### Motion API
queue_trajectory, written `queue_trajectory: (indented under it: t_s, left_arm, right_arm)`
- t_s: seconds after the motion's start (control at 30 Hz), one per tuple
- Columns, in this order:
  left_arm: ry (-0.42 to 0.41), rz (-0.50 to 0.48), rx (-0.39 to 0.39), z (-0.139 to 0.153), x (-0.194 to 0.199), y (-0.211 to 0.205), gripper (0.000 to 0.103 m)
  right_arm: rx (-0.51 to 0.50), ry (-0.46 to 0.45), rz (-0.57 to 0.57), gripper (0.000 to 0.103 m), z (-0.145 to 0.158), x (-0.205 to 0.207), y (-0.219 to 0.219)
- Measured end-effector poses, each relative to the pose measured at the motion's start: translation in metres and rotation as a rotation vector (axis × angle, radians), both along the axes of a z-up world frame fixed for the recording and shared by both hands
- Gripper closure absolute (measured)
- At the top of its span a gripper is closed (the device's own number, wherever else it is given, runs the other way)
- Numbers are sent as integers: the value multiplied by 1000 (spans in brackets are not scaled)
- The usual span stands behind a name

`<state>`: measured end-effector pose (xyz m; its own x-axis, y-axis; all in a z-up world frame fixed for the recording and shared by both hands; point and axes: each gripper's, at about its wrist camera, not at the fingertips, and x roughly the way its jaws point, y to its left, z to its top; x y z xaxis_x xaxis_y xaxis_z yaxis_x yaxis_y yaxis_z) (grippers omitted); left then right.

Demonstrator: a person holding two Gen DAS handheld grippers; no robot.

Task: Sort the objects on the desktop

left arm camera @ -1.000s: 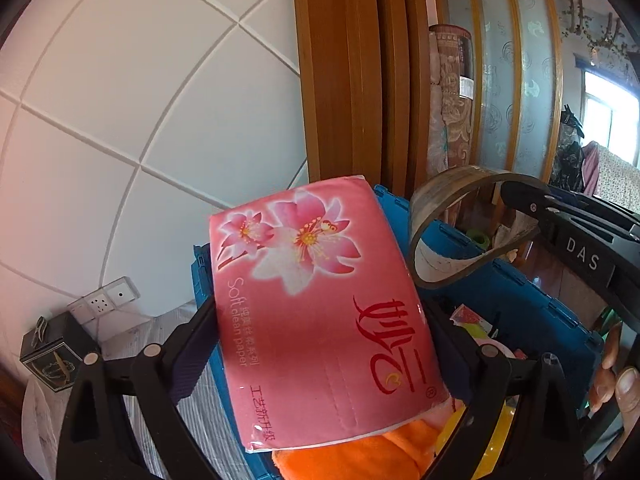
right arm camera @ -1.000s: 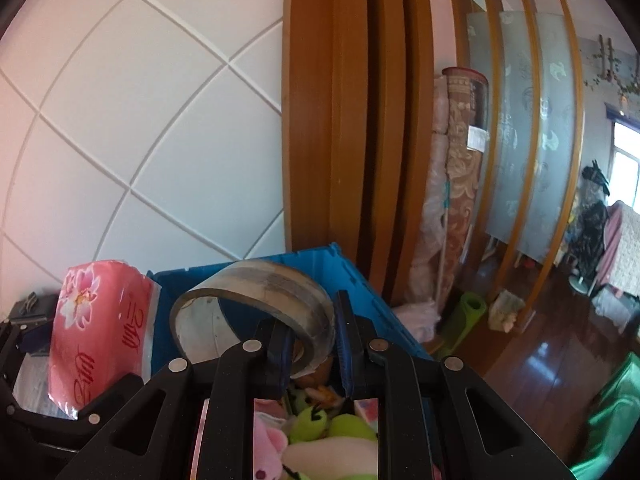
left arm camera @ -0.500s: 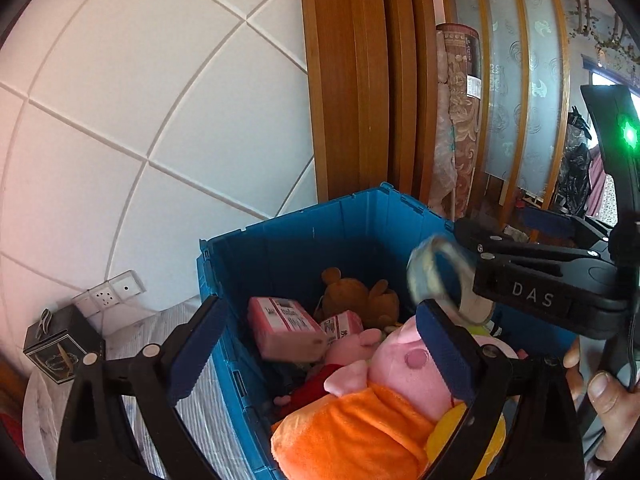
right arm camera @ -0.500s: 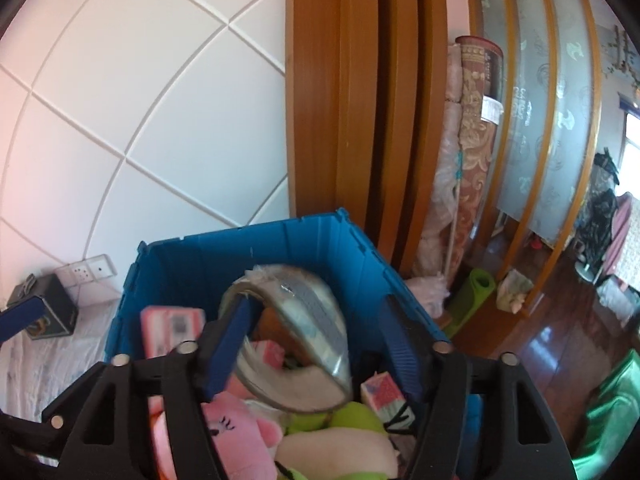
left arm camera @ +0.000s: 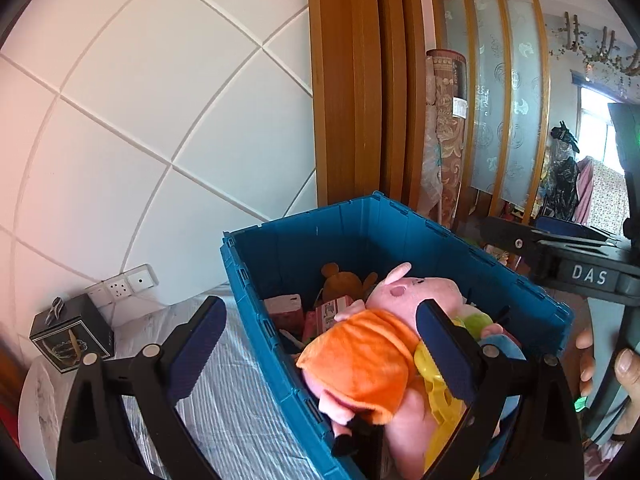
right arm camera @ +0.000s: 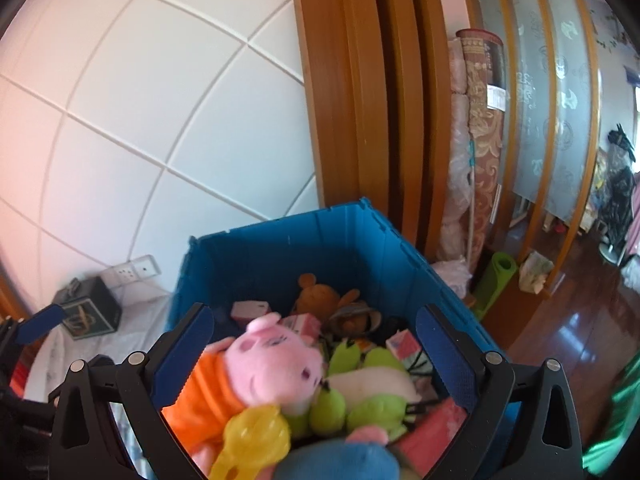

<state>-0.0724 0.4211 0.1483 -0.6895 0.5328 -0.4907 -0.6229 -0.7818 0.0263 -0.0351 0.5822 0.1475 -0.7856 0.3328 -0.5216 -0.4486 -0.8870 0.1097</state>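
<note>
The blue crate is full of plush toys, with a pink pig in an orange dress on top. The pink tissue pack lies inside by the crate's left wall. The tape roll rests deep among the toys, next to a brown plush. My left gripper is open and empty over the crate's near left wall. My right gripper hangs over the toys, its jaws opening wide with nothing gripped between them.
A black box and a wall socket sit left of the crate on a striped cloth. A wooden pillar, a rolled carpet and a green mat roll stand behind. A hand holds the right tool.
The left gripper opened and the tissue pack dropped into the crate. The right gripper opened and the tape roll fell among the toys. Both grippers drew back from the crate.
</note>
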Motion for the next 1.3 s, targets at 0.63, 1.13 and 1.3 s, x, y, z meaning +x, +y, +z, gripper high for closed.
queue_trajectory:
  t_s: [0.63,1.13,1.3]
  left_arm:
    - [45,-7,102,-28,105,-79,1]
    - [9,-2,91,-61,141,-84,1]
    - [19,4,89,-64,148,-86,1]
  right_arm:
    - [229,84,-110,0,-9,136,-129]
    - [278,54,-156,0,-64,180,-156]
    - [259,46,-157,0,-74,186,-154]
